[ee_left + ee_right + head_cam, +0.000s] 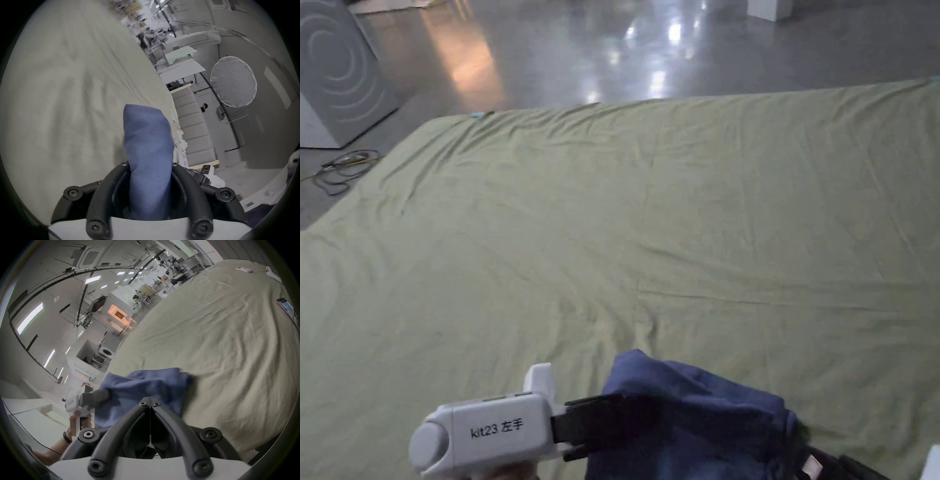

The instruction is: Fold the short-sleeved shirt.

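Fabric sits bunched at the very near edge of the green-covered bed (pixel 650 237), and that is the blue short-sleeved shirt (pixel 700 419), gathered into a soft heap rather than spread. It looks lifted at its near side, probably because both tools have hold of it so it can be carried out over the open sheet.

At near left, the left hand-held gripper (pixel 594 425) reaches in from the left with its dark jaws buried in the cloth. In the left gripper view a thick roll of the blue cloth (pixel 147 162) passes straight up between the two jaws, which press it from either side, so this tool is clamped on a fat bundle of the shirt; so much cloth in one bite suggests several layers were caught at once.

At near right, the right hand-held gripper (pixel 150 400) has its jaw tips drawn together until they meet, with the shirt (pixel 146 386) just beyond them. A thin pale strip, perhaps a tag or hem edge, runs between the jaws lower down, so it seems pinched on a slim edge of the garment, though how much cloth it holds I cannot tell. In the same view, the left tool and the hand (pixel 78 418) around it lie further left.

Beyond the shirt the wrinkled sheet stretches bare toward the far edge, room enough to lay the garment flat, which I judge must come before any fold. Past the bed is glossy floor (pixel 612 50)
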### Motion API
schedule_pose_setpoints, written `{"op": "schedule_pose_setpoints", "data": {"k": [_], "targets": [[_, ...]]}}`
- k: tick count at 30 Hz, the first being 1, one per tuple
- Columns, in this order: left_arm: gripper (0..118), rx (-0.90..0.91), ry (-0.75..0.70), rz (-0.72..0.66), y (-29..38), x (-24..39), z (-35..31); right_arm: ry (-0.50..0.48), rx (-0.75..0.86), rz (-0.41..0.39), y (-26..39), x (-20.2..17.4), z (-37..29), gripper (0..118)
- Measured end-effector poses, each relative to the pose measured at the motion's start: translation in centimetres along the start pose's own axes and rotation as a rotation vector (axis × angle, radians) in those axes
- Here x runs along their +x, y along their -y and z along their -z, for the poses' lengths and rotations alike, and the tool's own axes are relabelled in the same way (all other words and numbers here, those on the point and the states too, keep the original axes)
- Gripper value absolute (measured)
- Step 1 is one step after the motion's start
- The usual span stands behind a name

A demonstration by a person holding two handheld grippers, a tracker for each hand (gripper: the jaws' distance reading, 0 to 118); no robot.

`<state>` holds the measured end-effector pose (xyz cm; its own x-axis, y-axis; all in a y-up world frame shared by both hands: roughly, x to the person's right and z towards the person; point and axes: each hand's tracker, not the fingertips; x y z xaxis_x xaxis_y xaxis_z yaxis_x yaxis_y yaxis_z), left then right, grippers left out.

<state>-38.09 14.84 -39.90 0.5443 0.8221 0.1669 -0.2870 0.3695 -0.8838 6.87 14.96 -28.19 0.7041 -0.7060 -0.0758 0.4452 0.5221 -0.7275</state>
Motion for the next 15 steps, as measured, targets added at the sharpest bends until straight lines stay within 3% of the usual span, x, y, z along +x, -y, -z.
{"op": "schedule_pose_setpoints", "data": {"k": [3,6,9,12,13,15], "targets": [[32,0.038,-0.142,0.028,-4.1,-2.4,-8.1,0.023,-0.063,-0.070,0.3,-1.3,0.5,0],[32,0.076,-0.299,-0.010,-7.4,-5.4,-14.2,0.040,-0.127,-0.085,1.6,-1.7,0.8,0],[32,0.077,-0.353,-0.074,-9.4,-9.1,-17.7,0.083,-0.182,-0.101,2.9,-1.3,0.7,0],[35,-0.021,-0.466,-0.095,-9.3,-10.9,-16.8,0.148,-0.217,-0.094,4.0,-0.7,0.6,0],[39,-0.043,-0.502,-0.081,-9.1,-11.6,-16.2,0.163,-0.226,-0.094,4.3,-0.4,0.6,0],[64,-0.077,-0.588,-0.085,-8.7,-12.9,-14.6,0.182,-0.236,-0.090,4.6,-0.1,0.7,0]]}}
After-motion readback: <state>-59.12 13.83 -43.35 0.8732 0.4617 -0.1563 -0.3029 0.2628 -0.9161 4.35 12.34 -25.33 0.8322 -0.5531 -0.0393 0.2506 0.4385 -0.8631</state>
